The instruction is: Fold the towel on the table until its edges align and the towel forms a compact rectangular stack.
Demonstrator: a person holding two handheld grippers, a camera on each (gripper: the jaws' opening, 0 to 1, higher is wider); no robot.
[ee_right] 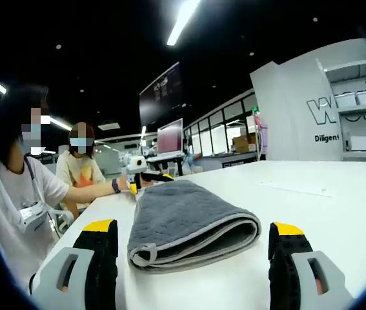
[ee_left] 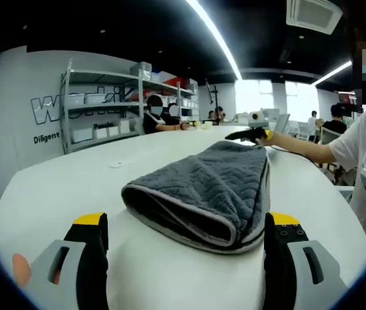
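The folded grey towel [ee_left: 205, 194] lies on the white worktop [ee_left: 60, 187] just ahead of both tongs. The left tongs [ee_left: 186, 248] and right tongs [ee_right: 192, 255] stand apart, holding nothing.

Lighting is bright and even, coming from ceiling strip lights [ee_left: 213, 35] and daylit windows [ee_left: 279, 97], which are overexposed. The white surface [ee_left: 60, 187] shows mild glare and soft shadows. Both views bend straight lines strongly at the edges. Focus is sharp centrally.
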